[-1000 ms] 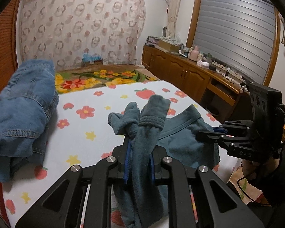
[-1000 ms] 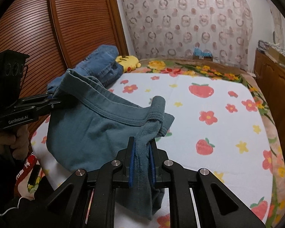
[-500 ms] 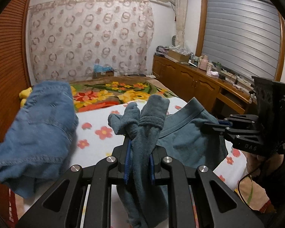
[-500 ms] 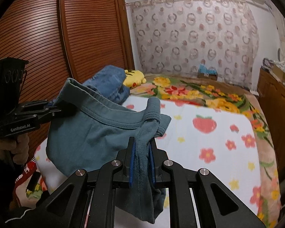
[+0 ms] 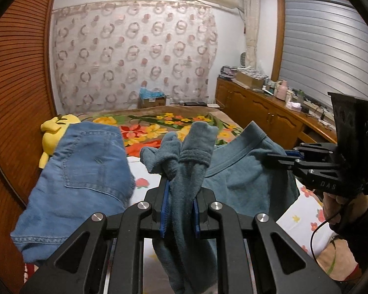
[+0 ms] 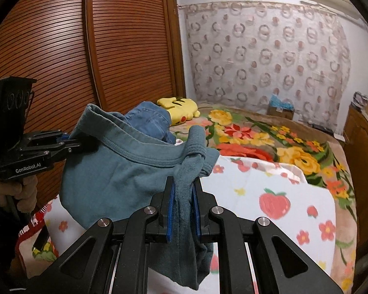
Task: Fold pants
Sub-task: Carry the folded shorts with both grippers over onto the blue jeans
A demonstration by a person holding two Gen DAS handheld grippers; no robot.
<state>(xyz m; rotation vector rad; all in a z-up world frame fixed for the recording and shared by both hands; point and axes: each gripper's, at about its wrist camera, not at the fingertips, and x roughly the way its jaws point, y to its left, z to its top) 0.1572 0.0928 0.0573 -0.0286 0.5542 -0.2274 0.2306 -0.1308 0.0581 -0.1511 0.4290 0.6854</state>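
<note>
Teal knitted cotton pants (image 5: 245, 171) are held up in the air above the bed (image 6: 282, 210), stretched by the waistband between the two grippers. The left gripper (image 5: 179, 201) is seen with its blue-padded fingers (image 5: 163, 210) pressed onto a bunched fold of the waistband, the fabric rising above them in lumpy folds and hanging down below. The right gripper (image 6: 182, 203) is likewise clamped on the other end of the waistband, with a strip of cloth drooping beneath its fingers (image 6: 169, 210). Between the two grips the ribbed waistband sags in a curve and the body of the garment hangs down, clear of the bedding as far as can be told. In the left wrist view the right gripper (image 5: 277, 158) is seen at the right, held by a hand (image 5: 336, 203); in the right wrist view the left gripper (image 6: 73, 143) is seen at the left, gripped by a hand (image 6: 19, 193).

Folded blue denim jeans (image 5: 85, 171) are piled at the bed's left side, next to a yellow plush toy (image 6: 179, 107). The bed is covered by a white sheet printed with strawberries and flowers, and farther back by a floral blanket (image 6: 269, 137). A brown slatted wardrobe door (image 6: 85, 61) stands to the left, and a wooden cabinet (image 5: 262, 115) runs along the right wall.
</note>
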